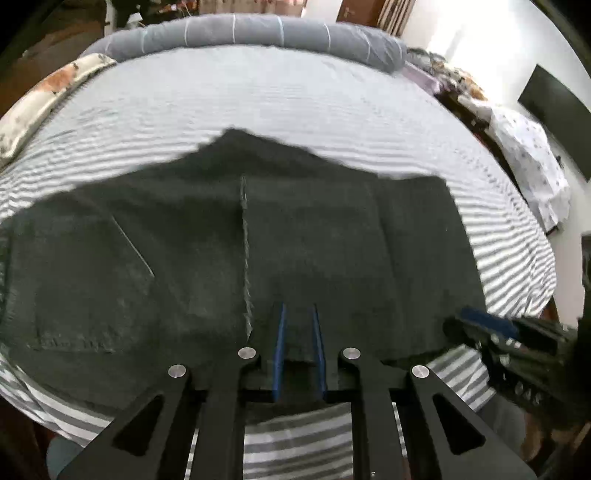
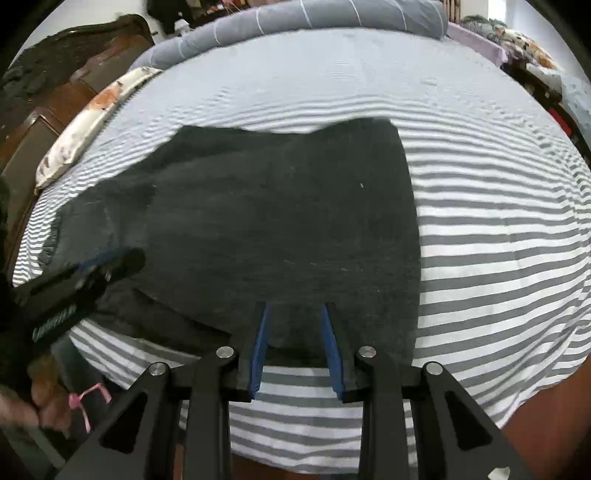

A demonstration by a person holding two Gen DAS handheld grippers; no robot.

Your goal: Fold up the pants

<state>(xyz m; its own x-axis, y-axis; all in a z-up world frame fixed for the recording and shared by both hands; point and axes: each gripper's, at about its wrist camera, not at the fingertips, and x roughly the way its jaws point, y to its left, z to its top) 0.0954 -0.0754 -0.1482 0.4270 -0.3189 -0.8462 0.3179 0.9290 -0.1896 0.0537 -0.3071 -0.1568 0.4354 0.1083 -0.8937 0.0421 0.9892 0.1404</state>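
Note:
Dark grey pants lie folded and flat on the grey-and-white striped bed sheet, with a pale seam running down their middle and a back pocket at the left. My left gripper hovers over their near edge, jaws a little apart, the cloth lying loose below them. In the right wrist view the pants end in a straight right edge. My right gripper is over the near right corner, open, gripping nothing. Each gripper shows in the other's view: the right gripper and the left gripper.
A grey rolled duvet lies across the bed's far end and a floral pillow along its left side. A pile of clothes sits to the right of the bed. A wooden headboard stands left. A hand holds the left gripper.

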